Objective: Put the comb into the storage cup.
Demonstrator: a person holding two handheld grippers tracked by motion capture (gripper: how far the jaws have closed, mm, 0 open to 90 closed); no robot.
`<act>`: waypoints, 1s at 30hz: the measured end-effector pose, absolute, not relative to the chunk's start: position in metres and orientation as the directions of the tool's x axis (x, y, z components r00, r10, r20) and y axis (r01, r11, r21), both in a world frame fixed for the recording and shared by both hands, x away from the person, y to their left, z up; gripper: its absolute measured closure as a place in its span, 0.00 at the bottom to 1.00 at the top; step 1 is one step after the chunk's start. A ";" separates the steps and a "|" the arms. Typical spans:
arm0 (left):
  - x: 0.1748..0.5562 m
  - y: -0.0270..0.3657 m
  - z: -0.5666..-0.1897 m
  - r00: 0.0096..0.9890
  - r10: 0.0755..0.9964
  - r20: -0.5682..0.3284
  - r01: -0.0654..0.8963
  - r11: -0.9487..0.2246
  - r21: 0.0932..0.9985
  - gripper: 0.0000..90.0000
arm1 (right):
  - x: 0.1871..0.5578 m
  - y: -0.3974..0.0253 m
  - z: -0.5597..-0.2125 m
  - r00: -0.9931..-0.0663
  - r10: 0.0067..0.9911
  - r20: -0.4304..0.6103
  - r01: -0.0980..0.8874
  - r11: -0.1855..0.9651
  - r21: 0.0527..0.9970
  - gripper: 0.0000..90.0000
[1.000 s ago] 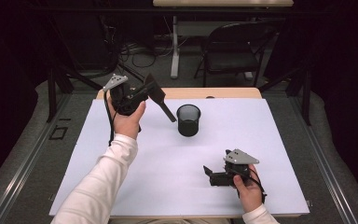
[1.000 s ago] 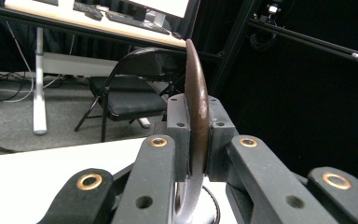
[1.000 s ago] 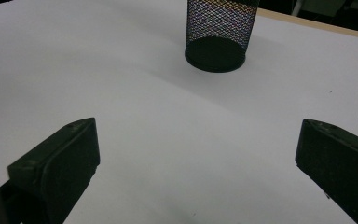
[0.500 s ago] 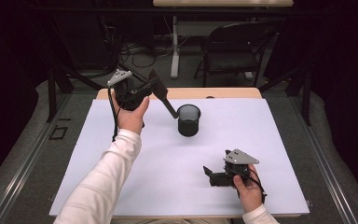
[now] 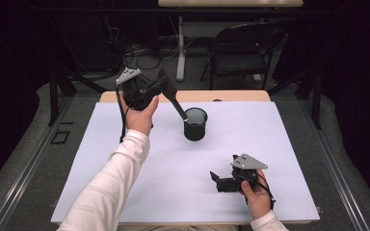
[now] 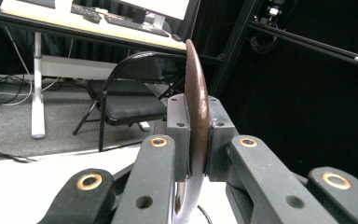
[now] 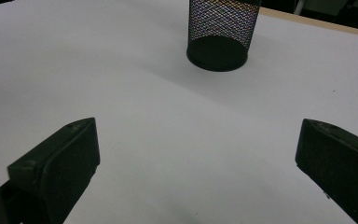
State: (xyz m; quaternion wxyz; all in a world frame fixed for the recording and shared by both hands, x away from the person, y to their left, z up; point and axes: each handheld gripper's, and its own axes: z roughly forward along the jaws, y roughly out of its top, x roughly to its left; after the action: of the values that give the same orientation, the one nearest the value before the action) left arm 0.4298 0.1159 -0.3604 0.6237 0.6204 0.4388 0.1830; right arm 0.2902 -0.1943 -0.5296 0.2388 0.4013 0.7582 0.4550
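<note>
My left gripper (image 5: 160,88) is held up over the table's far left, shut on a dark brown flat utensil (image 5: 176,102). The utensil's long end slants down to the right and reaches the rim of a black mesh cup (image 5: 195,124). In the left gripper view my left gripper (image 6: 196,140) clamps the utensil (image 6: 196,79) edge-on between its pads. My right gripper (image 5: 218,181) rests low near the table's front right, open and holding nothing. The right gripper view shows my right gripper (image 7: 198,158) with its jaws wide apart and the mesh cup (image 7: 221,28) standing upright ahead.
A white sheet (image 5: 279,144) covers the table, and a strip of wooden table edge (image 5: 231,96) shows at the far side. A black folding chair (image 5: 243,50) and a desk leg (image 5: 180,48) stand beyond it on the floor.
The left hand has lifted a little with the utensil, whose lower end has swung from beside the cup to its rim. The right gripper has stayed still.
</note>
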 end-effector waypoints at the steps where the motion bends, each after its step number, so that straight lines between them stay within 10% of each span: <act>1: 0.430 0.115 -0.360 0.548 0.773 -0.321 0.317 0.163 0.934 0.93 | 0.290 -0.194 -0.530 -0.564 0.826 0.002 0.391 0.265 0.881 0.00; 30: 0.444 0.091 -0.372 0.542 0.781 -0.311 0.339 0.135 0.931 0.93 | 0.290 -0.194 -0.530 -0.572 0.820 -0.003 0.385 0.271 0.882 0.00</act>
State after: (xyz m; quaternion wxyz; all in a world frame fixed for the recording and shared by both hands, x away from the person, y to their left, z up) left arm 0.4442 0.0909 -0.3718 0.6092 0.6323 0.4430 0.1812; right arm 0.2899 -0.1939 -0.5299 0.2392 0.3960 0.7606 0.4554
